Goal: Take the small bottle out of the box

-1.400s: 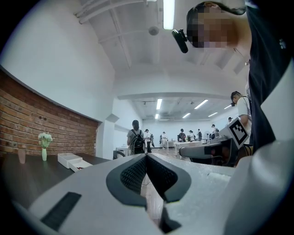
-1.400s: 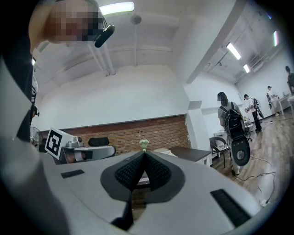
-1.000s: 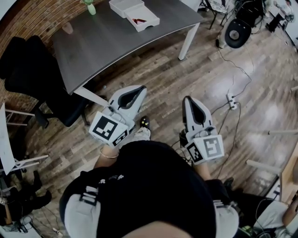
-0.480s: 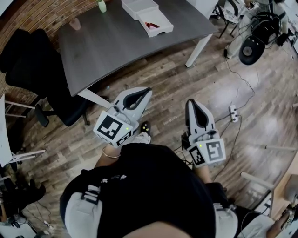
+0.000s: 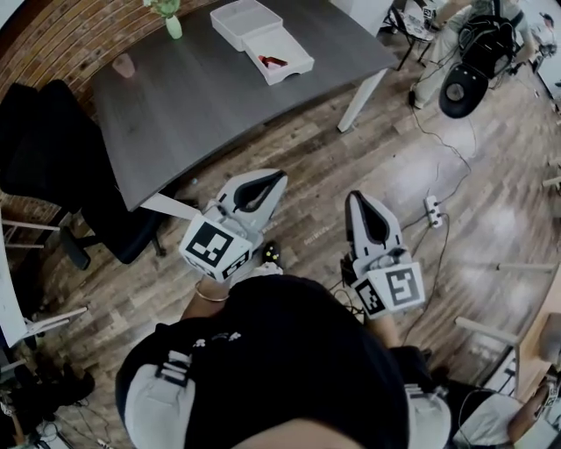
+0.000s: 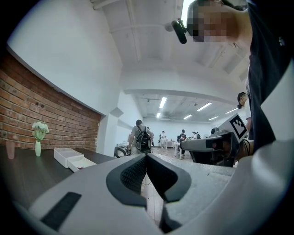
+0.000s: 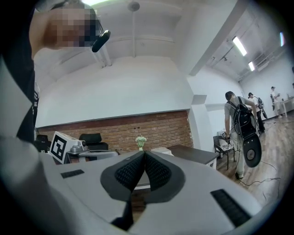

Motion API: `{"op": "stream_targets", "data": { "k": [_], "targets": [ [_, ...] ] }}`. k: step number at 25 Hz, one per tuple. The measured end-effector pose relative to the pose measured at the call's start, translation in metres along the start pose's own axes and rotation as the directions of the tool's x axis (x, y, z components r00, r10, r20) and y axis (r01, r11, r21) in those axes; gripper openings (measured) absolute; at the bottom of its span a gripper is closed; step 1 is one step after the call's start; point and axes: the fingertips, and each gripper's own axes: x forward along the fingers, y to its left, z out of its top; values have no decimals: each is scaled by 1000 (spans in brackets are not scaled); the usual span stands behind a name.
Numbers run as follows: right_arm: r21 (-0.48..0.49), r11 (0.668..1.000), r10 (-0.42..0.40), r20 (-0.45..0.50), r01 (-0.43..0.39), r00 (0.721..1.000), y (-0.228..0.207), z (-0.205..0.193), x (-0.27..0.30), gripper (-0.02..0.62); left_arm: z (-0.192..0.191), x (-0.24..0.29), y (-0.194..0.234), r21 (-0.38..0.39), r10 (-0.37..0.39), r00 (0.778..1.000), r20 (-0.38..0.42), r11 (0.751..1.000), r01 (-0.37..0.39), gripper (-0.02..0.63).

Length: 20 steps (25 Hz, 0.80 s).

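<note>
White box (image 5: 294,54) on the desk (image 5: 193,96) lies well ahead, nearer my left gripper (image 5: 277,176) than my right gripper (image 5: 355,198); both are pressed together, empty.

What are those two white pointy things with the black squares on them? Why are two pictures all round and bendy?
Those are two grabbing tools held by a person, no robot: the left gripper and the right gripper. The head view comes from a camera on the person's head, looking down. The two round pictures come from a camera riding on each gripper. Both have their jaws shut and hold nothing. On the grey table lie a white box, a green vase and a pink cup.
</note>
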Motion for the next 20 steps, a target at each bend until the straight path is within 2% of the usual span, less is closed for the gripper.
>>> {"op": "stream_targets", "data": {
  "k": [11, 20],
  "targets": [
    [-13, 997, -72, 3, 72, 997, -11, 6, 30, 15, 3, 24, 34, -13, -69, 998, 11, 998, 69, 2],
    [-30, 995, -90, -1, 90, 996, -11, 6, 67, 17, 2, 29, 74, -28, -78, 996, 36, 996, 79, 2]
  ]
}}
